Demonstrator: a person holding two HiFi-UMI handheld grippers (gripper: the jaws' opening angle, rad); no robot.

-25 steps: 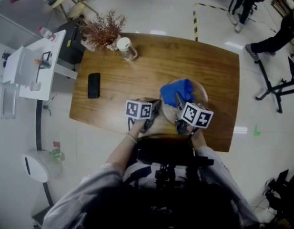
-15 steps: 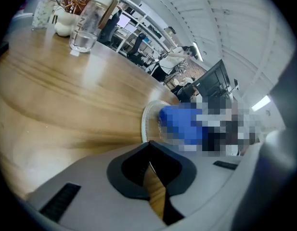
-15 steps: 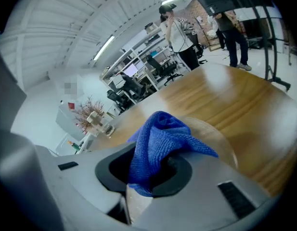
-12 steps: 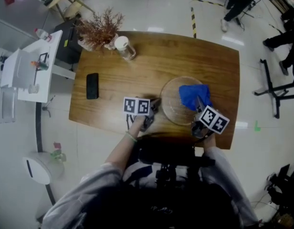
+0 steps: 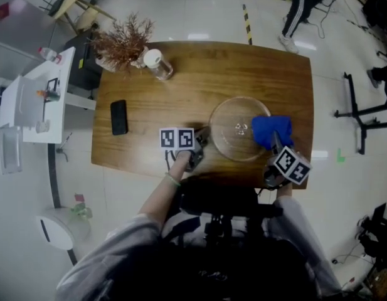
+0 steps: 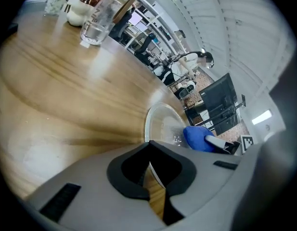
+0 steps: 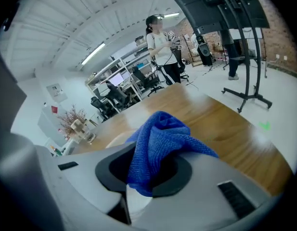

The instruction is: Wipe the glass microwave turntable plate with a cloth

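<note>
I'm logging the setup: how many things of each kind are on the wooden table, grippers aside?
Clear round glass turntable plate: 1
Blue microfibre cloth: 1
Black flat phone: 1
Clear glass jar with white lid: 1
Dried brown plant in pot: 1
Total: 5

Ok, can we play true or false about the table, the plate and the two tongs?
1. The right tongs hold a blue cloth. True.
2. The cloth lies in the middle of the glass plate. False: it sits at the plate's right edge.
3. The left tongs are pinching the phone. False: they are shut on the plate's rim, and the phone lies by itself further left on the table.
4. A jar with a white lid stands beside the dried plant. True.
</note>
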